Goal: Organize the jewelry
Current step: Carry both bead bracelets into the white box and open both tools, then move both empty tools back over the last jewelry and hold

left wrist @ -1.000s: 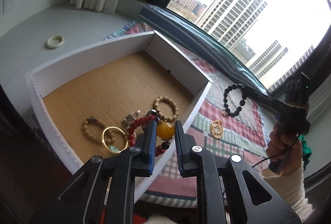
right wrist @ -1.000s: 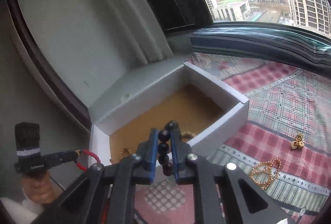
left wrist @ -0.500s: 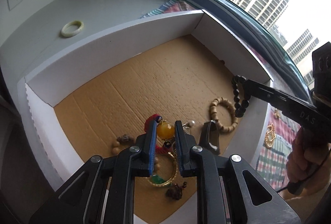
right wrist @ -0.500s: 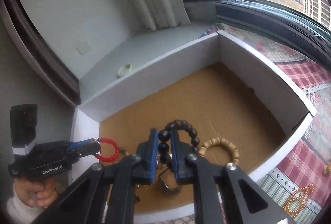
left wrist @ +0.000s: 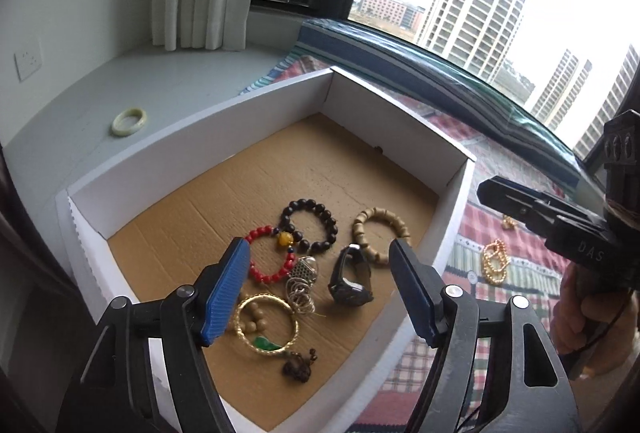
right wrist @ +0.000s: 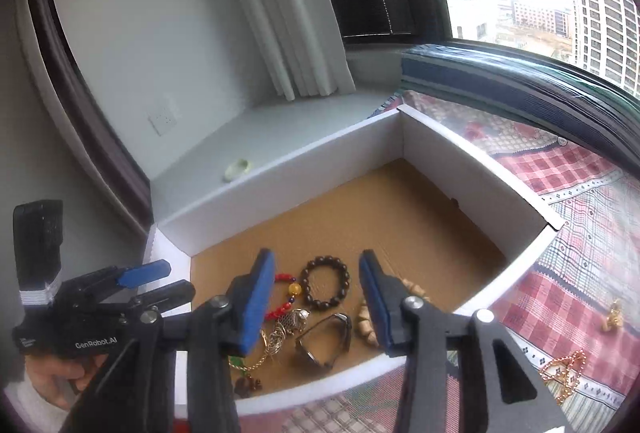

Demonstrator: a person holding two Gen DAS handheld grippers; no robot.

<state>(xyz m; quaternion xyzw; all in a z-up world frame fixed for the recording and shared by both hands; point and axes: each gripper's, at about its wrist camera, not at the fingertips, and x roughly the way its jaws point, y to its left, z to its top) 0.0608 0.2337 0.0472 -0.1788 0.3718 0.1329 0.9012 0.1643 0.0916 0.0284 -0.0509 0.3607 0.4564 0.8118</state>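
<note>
Hovering over box [left wrist: 456, 189], both jaws wide open, empty | next: gold bead chain [left wrist: 495, 260] on plaid cloth [right wrist: 580, 257] outside box's right wall | right gripper [right wrist: 316, 297] nearer | left gripper [left wrist: 320, 289] farther

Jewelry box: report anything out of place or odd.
Three pieces lie outside the white box: a pale green bangle on the grey ledge, and a gold bead chain and a small gold piece on the plaid cloth. Inside, the pieces overlap in one heap.
</note>
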